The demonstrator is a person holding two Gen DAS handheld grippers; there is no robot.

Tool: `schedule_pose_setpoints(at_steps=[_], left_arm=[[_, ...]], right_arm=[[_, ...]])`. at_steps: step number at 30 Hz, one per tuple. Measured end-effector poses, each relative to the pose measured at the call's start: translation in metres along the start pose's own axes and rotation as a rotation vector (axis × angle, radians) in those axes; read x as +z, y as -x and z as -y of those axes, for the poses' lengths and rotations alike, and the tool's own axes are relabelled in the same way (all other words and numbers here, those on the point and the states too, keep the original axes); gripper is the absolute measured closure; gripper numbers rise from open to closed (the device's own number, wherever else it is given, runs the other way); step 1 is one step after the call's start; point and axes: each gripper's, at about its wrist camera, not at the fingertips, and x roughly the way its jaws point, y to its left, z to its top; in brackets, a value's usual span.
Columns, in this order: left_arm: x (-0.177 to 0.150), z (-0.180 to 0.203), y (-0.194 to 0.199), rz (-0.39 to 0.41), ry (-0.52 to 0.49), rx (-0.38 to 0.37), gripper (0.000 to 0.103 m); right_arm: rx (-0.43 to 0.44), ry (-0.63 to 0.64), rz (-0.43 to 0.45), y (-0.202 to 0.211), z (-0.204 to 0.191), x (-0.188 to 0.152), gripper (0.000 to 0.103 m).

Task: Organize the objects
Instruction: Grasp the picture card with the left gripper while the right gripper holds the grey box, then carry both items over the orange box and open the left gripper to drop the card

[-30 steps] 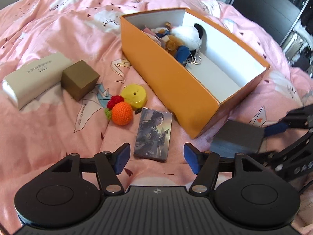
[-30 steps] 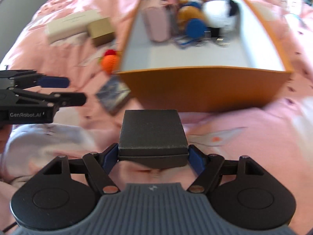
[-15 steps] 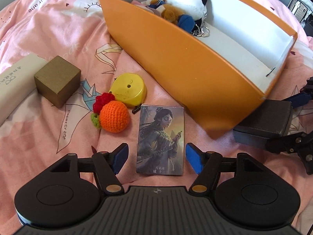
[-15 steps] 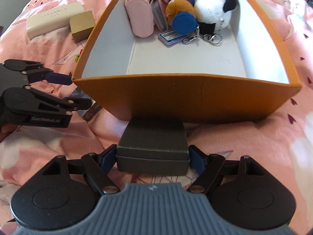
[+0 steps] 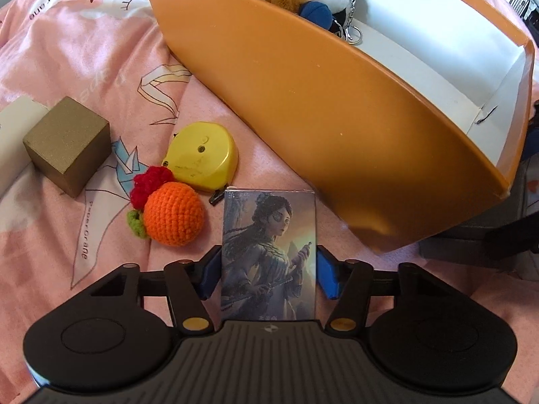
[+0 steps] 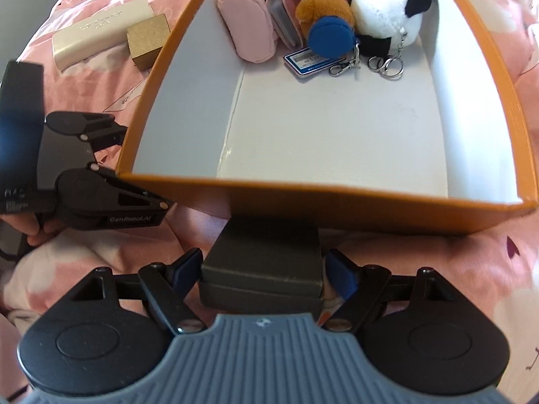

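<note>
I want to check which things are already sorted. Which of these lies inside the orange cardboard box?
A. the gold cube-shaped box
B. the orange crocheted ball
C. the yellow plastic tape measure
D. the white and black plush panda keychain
D: the white and black plush panda keychain lies at the far end inside the orange cardboard box; the other three lie on the pink bedding.

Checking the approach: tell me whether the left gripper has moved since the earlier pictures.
Yes. The left gripper has come down toward the picture card, which now lies between its just-closing jaws, and closer to the orange box.
</note>
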Motion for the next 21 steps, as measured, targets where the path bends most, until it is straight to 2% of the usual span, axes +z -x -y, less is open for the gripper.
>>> schedule_pose_setpoints(at_steps=[5, 10, 16, 21], left_arm=[[-0.006, -0.005, 0.007, 0.011, 0.028, -0.014, 0.038], [-0.016, -0.013, 0.026, 0.033, 0.082, -0.044, 0.038], [-0.031, -0.017, 0.068, 0.106, 0.125, -0.069, 0.038], [-0.022, -0.006, 0.114, 0.178, 0.146, -0.123, 0.038]], right_arm=[[0.042, -0.026, -0.082, -0.006, 0.005, 0.009, 0.024], [0.058, -0.028, -0.127, -0.011, 0.008, 0.001, 0.024], [0.054, -0.016, -0.066, 0.009, 0.005, -0.013, 0.025], [0.043, 0.027, 0.026, 0.051, -0.006, -0.028, 0.025]])
